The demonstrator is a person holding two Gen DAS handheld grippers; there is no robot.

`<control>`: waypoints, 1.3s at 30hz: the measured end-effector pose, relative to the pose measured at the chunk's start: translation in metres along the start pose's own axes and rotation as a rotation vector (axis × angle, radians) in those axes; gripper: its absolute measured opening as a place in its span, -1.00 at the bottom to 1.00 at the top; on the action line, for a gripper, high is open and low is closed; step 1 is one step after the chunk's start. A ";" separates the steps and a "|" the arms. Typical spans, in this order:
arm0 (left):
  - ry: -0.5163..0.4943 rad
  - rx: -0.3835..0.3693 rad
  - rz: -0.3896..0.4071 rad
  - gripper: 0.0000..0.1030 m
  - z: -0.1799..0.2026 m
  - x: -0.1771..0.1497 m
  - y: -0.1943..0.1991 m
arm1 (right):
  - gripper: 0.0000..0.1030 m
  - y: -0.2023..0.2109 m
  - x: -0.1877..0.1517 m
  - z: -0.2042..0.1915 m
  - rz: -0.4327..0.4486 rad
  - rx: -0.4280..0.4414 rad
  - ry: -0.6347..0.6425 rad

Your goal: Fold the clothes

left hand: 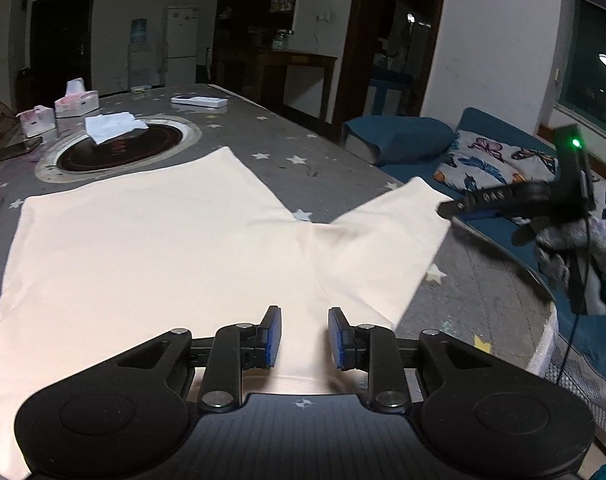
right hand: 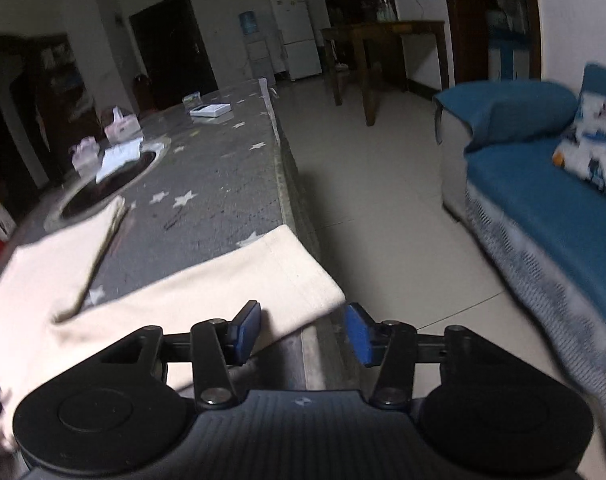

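Observation:
A cream T-shirt (left hand: 143,248) lies flat on the grey star-patterned table (left hand: 295,140). Its right sleeve (left hand: 383,240) spreads toward the table's right edge. My left gripper (left hand: 305,336) is open and hovers just above the shirt near the collar. My right gripper (right hand: 303,332) is open at the sleeve's cuff (right hand: 303,280), where the sleeve (right hand: 223,300) reaches the table edge; nothing is held between its fingers. In the left wrist view the right gripper (left hand: 449,210) shows side-on, its tips at the sleeve end.
A round dark inset (left hand: 123,148) with a folded white cloth (left hand: 113,126) sits mid-table. Tissue boxes (left hand: 77,102) and a white box (left hand: 199,101) stand farther back. A blue sofa (right hand: 543,200) with a patterned pillow (left hand: 495,160) is to the right across tiled floor (right hand: 383,200).

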State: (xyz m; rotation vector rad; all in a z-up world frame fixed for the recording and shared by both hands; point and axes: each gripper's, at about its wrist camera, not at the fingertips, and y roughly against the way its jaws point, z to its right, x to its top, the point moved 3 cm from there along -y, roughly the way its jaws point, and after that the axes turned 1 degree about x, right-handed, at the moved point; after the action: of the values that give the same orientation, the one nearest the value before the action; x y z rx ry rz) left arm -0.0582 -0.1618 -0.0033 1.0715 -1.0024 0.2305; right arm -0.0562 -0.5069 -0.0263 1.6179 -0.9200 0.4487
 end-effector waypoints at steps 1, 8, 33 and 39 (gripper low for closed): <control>-0.003 -0.001 -0.002 -0.45 0.001 0.000 -0.001 | -0.27 -0.001 0.000 0.003 0.001 0.016 -0.021; -0.021 -0.001 -0.025 -0.45 0.009 -0.002 -0.007 | -0.92 0.009 0.005 0.009 0.066 0.007 -0.027; 0.064 0.101 0.093 -0.16 -0.046 -0.008 0.045 | -0.93 0.079 0.077 -0.180 0.205 0.340 0.257; 0.129 0.144 0.101 -0.13 -0.070 -0.026 0.065 | -0.93 0.062 0.056 -0.267 0.122 0.480 0.365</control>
State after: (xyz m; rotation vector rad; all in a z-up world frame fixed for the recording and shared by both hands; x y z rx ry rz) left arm -0.0715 -0.0644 0.0094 1.1226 -0.9353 0.4547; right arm -0.0191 -0.2736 0.1241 1.8257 -0.6627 1.0762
